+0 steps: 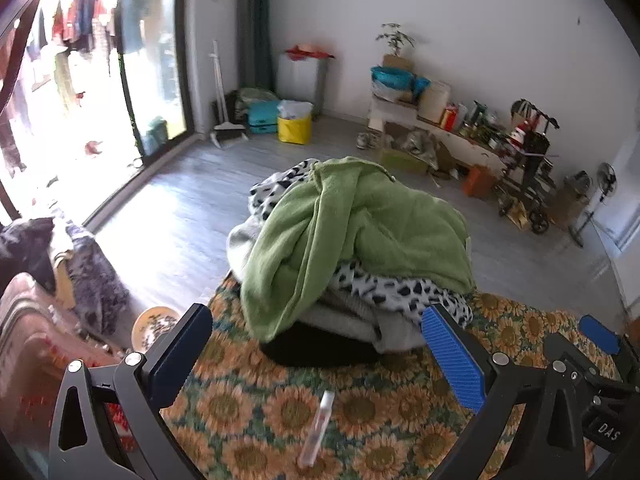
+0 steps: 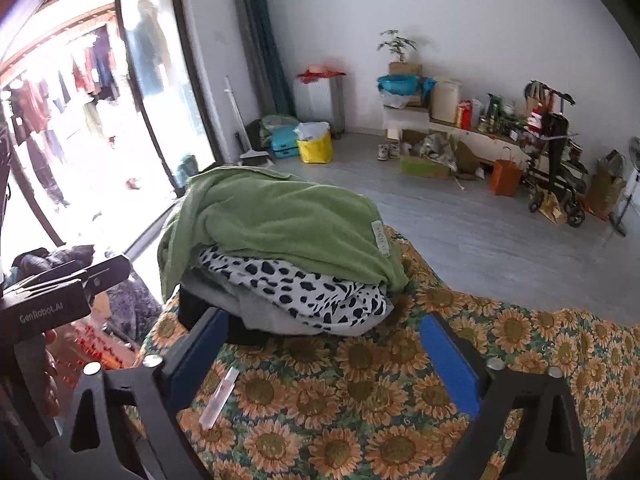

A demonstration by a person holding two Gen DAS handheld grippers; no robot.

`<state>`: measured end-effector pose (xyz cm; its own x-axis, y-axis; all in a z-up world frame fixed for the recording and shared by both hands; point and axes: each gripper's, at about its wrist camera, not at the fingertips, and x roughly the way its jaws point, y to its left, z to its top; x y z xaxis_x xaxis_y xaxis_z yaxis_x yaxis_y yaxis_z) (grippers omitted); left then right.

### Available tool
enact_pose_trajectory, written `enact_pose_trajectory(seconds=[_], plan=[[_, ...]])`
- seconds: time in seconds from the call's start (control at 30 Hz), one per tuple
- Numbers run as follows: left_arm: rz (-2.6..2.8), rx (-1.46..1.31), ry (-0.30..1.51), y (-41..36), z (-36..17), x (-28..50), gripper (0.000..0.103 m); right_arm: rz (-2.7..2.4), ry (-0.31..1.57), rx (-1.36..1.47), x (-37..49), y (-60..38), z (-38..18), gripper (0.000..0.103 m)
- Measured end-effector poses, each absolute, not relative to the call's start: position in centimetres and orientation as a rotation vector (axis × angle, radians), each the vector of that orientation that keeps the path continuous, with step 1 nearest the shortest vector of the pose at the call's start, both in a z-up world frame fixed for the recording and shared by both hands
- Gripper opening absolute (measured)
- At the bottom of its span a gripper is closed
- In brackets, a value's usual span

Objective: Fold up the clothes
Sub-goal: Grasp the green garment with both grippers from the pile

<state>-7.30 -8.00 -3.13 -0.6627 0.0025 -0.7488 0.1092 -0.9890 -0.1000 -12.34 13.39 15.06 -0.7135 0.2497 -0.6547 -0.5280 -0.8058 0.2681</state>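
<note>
A heap of clothes sits on the sunflower-print cloth (image 1: 248, 408) (image 2: 360, 392). On top lies a green fleece garment (image 1: 360, 228) (image 2: 280, 224), draped over a black-and-white spotted garment (image 1: 400, 292) (image 2: 320, 292), a grey one (image 1: 340, 320) and something black (image 1: 316, 352) at the bottom. My left gripper (image 1: 316, 316) stands open just in front of the heap, with nothing pressed between its blue pads (image 1: 452, 360). My right gripper (image 2: 324, 320) is open too, its fingertips at the heap's near edge. Each gripper shows at the edge of the other's view.
A small clear plastic strip (image 1: 318, 428) (image 2: 220, 400) lies on the cloth between the fingers. A patterned plate (image 1: 154, 326) and piled blankets (image 1: 92, 276) sit to the left. Beyond the table are grey floor, a glass door (image 1: 80, 100), a yellow bag (image 1: 294, 128) and cluttered shelves (image 1: 460, 128).
</note>
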Motion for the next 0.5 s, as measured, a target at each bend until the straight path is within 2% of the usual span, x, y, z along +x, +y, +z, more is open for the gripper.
enact_pose_trajectory(seconds=[0.27, 0.43, 0.47, 0.5], plan=[[-2.859, 1.303, 0.166, -9.3, -4.8, -15.1, 0.103, 2.4, 0.644, -0.922, -18.1, 15.1, 14.3, 0.085], [-2.853, 1.363, 0.186, -9.9, -6.4, -18.5, 0.097, 2.375, 0.658, -0.95, -21.5, 16.3, 13.5, 0.082], [-2.849, 1.38, 0.189, -10.0, -6.8, -19.0, 0.092, 2.372, 0.661, -0.957, -22.1, 16.6, 13.3, 0.082], [-2.844, 1.397, 0.192, -10.1, -7.1, -19.6, 0.083, 2.371, 0.661, -0.965, -22.6, 16.8, 13.1, 0.082]])
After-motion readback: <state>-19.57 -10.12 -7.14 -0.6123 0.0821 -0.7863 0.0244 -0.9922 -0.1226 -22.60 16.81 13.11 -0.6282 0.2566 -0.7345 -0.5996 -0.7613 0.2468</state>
